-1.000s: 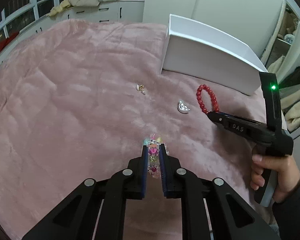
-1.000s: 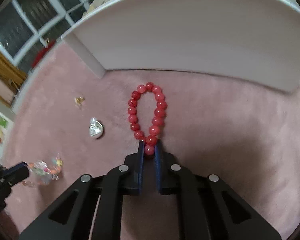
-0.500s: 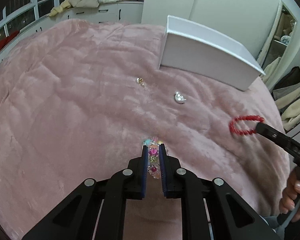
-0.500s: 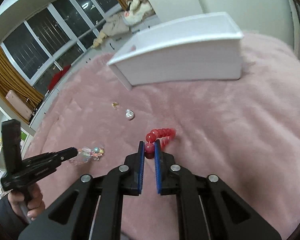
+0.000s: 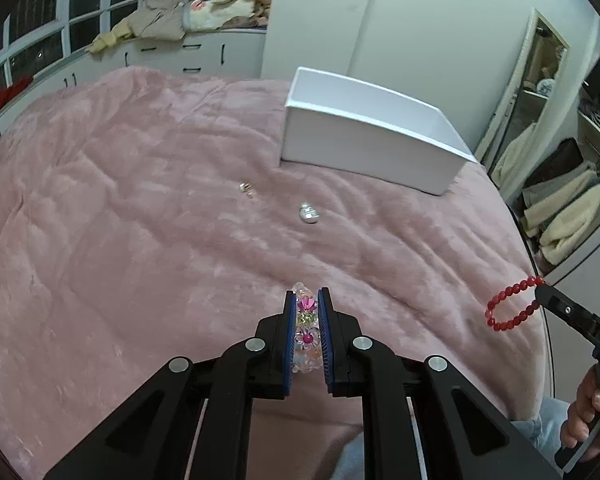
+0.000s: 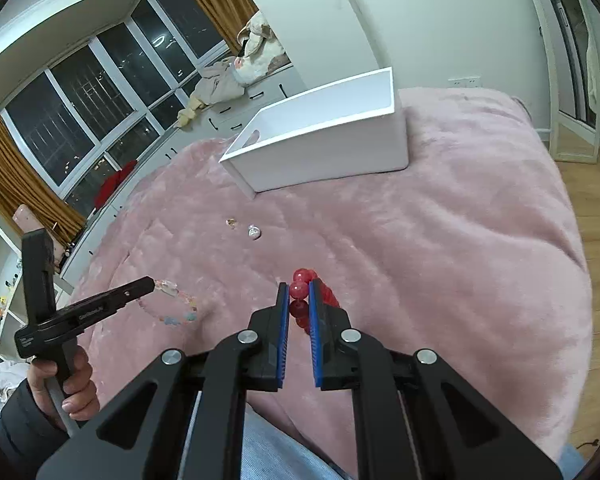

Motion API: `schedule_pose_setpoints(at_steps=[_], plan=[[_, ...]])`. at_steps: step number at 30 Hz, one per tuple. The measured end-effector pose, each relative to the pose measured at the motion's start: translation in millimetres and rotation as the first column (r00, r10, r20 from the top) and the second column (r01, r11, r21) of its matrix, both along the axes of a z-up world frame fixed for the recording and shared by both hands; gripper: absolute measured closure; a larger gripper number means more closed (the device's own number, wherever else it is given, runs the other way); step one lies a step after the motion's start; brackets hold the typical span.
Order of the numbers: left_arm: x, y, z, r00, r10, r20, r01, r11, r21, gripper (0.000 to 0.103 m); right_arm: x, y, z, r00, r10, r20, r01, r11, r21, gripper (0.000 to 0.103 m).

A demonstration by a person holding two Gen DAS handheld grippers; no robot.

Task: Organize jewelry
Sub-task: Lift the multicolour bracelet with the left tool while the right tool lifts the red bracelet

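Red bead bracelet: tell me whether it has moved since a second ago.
Yes. The red bead bracelet then lay on the blanket right beside the white box; now it hangs lifted in the right gripper, well back from the box.

Two bracelets (image 5: 512,308) (image 5: 306,328), two small trinkets (image 5: 309,213) (image 5: 246,189), one white box (image 5: 364,136), two grippers (image 5: 306,300) (image 6: 299,292).

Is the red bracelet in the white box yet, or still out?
Out. The red bracelet hangs clamped in the right gripper, clear of the white box farther back on the blanket.
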State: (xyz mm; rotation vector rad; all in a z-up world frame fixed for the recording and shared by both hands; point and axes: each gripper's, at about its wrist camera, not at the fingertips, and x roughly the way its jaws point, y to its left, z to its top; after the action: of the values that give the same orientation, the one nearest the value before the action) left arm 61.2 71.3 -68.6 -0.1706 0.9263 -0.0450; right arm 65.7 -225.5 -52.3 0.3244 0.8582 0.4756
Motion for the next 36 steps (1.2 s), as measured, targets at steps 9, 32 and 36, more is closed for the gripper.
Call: schedule_pose_setpoints(at_steps=[9, 32, 36], plan=[[3, -36, 32, 0.999, -0.045, 0.025, 0.044, 0.999, 0.032, 0.087, -6, -13, 29, 0.999, 0.012, 0.034, -0.011, 1.000, -0.020, 0.093], [116, -78, 91, 0.993, -0.095, 0.075, 0.089, 0.993, 0.081, 0.087, 93, -33, 87, 0.994, -0.016, 0.110, 0.023, 0.998, -0.059, 0.093], [146, -75, 95, 0.994, -0.079, 0.079, 0.073, 0.994, 0.085, 0.087, 124, -24, 85, 0.994, 0.000, 0.112, 0.008, 0.998, -0.066, 0.093]])
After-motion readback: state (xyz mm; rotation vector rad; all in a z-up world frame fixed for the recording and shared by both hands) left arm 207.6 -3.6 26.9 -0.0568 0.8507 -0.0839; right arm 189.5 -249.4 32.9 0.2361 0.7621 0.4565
